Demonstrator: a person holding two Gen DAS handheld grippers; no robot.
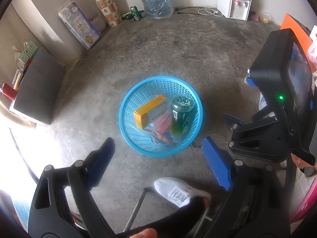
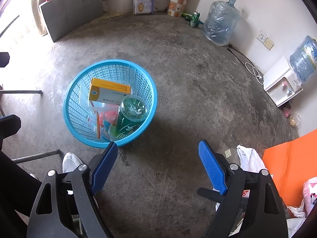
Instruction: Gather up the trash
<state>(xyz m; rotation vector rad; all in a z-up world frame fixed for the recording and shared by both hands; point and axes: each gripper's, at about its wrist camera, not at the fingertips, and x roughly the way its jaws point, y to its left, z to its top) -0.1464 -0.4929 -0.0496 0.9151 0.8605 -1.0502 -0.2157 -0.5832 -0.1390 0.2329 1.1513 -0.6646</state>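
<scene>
The round blue plastic mesh basket stands on the bare concrete floor, holding a yellow cardboard box, a green plastic bottle and crumpled clear-and-red wrappers. Both the left gripper and the right gripper hang above with fingers spread wide and empty, so collecting looks largely done. Only the right wrist view shows a white crumpled bag on the floor by the orange mat; if that is trash, the next move calls for reaching to it.

**Open floor around the basket**

The grey concrete floor lies bare on every side of the round blue plastic mesh basket, whose mouth faces up unobstructed. A white sneaker and thin metal legs crowd its near side. A dark grey box stands well apart.
</scene>
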